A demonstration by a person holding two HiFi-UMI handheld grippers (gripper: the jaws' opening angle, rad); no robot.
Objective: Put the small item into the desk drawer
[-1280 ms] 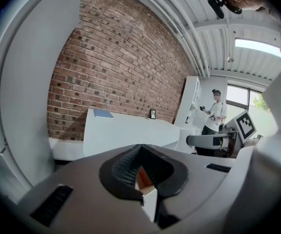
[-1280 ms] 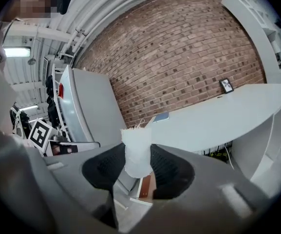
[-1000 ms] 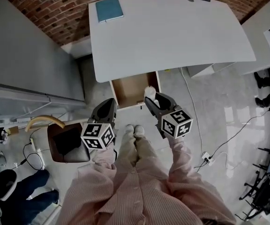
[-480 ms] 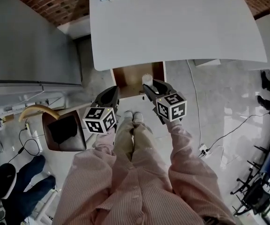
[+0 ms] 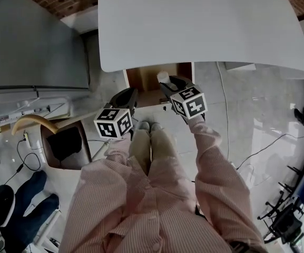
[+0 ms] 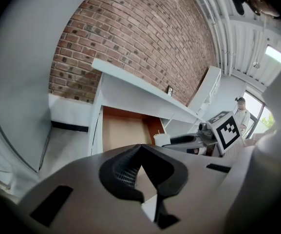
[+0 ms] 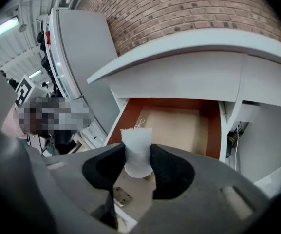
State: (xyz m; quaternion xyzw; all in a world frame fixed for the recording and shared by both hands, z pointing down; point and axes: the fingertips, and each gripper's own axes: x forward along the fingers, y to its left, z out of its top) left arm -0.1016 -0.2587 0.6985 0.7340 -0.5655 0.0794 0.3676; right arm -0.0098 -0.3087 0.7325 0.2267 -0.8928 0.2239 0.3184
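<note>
The open desk drawer (image 5: pixel 146 78) (image 6: pixel 123 133) (image 7: pixel 177 123) juts from under the white desk (image 5: pixel 204 25), its brown inside bare. My right gripper (image 5: pixel 165 84) (image 7: pixel 138 165) is shut on a small white pouch (image 7: pixel 137 150) (image 5: pixel 163 78) (image 6: pixel 161 139), held upright at the drawer's front right corner, partly over the inside. My left gripper (image 5: pixel 126 95) (image 6: pixel 140 172) hangs just in front of the drawer's left part, jaws shut with nothing between them.
A grey partition wall (image 5: pixel 36 41) stands to the left of the desk. A brown chair (image 5: pixel 67 144) and cables lie at the lower left. My legs and shoes (image 5: pixel 149 128) are right below the drawer. A cord (image 5: pixel 223 115) runs over the floor at the right.
Both grippers have moved forward towards the drawer; the right one with the pouch now reaches over its front edge. The view has shifted closer to the desk.
</note>
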